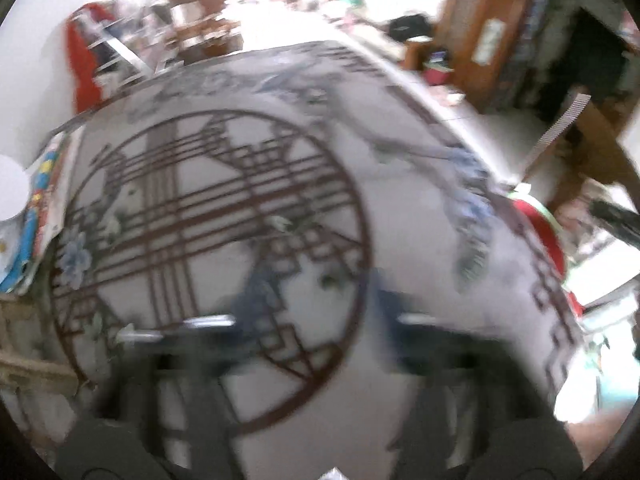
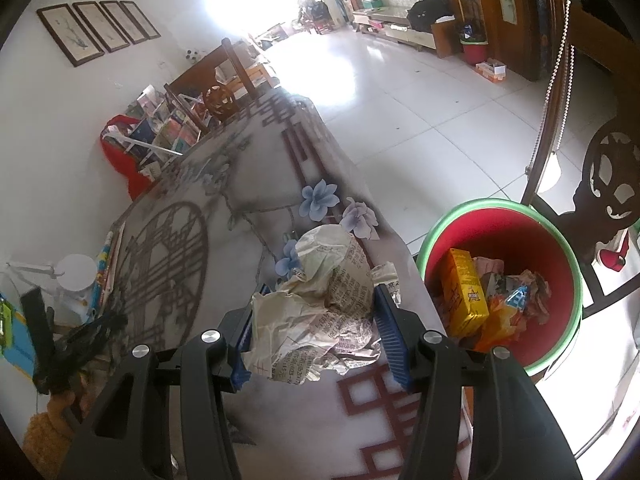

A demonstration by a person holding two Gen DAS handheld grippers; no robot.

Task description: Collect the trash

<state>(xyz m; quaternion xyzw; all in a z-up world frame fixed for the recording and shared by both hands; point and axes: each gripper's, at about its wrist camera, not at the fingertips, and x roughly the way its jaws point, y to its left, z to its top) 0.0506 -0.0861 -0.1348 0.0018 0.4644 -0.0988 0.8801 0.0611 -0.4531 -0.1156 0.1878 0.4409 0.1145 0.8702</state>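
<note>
A: Surface and room?
B: Patterned tablecloth (image 2: 224,240) on a table; white tiled floor (image 2: 400,92); red bin (image 2: 560,264) beside the table edge, holding trash.

A: Task item?
B: Crumpled newspaper (image 2: 320,304) near the table edge; its long axis runs away from the camera.

A: Grippers?
B: Right gripper (image 2: 316,336), angled downward, clamps the newspaper. Left gripper (image 1: 316,320), blurred, spread wide, nothing between its fingers.

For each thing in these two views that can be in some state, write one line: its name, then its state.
crumpled newspaper: balled up, over the table, clamped between blue pads.
right gripper: shut on the newspaper.
left gripper: open, nothing between its fingers, blurred.
red bin: upright beside the table, no lid, part full.
yellow carton: in the bin, standing on end.
tablecloth: spread flat.
</note>
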